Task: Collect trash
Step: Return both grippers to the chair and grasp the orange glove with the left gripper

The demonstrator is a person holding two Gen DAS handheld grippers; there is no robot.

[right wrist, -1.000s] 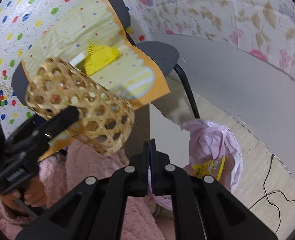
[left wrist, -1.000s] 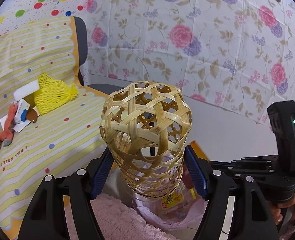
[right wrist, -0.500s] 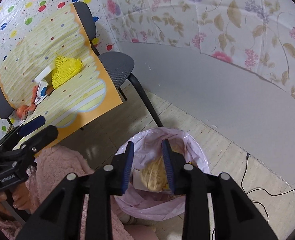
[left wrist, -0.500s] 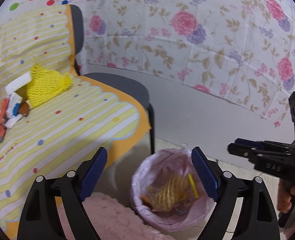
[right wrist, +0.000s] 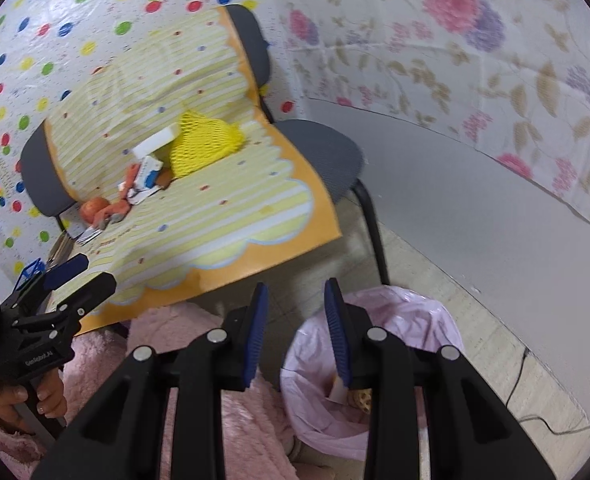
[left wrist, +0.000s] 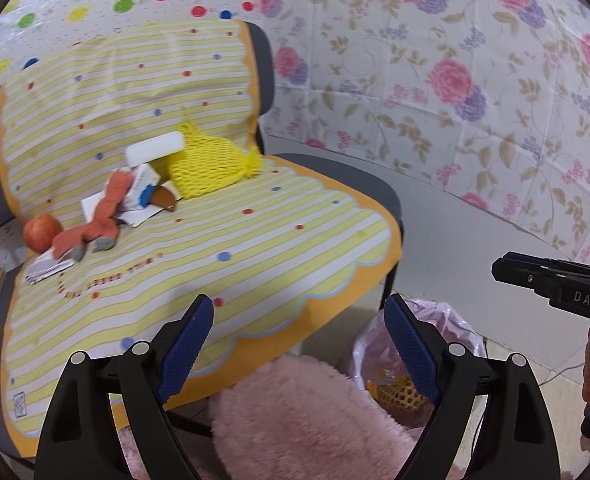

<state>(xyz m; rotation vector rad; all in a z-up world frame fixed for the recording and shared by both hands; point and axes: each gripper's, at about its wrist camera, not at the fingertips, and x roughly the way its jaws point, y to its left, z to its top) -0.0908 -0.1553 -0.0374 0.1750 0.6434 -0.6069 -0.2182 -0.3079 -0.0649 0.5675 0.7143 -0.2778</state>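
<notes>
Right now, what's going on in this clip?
A person is clearing trash off a chair. Both grippers are empty: the left gripper is wide open over the seat's striped mat, the right gripper above the pink-lined bin, where a woven basket lies. A yellow net bag and scraps remain.

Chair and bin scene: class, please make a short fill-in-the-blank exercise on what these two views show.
1. The yellow net bag lies on the ____.
2. The bin liner is coloured ____.
3. The woven basket sits inside the ____.
4. Between the pads of the left tool there is ____.

Missing words: chair; pink; bin; nothing
</notes>
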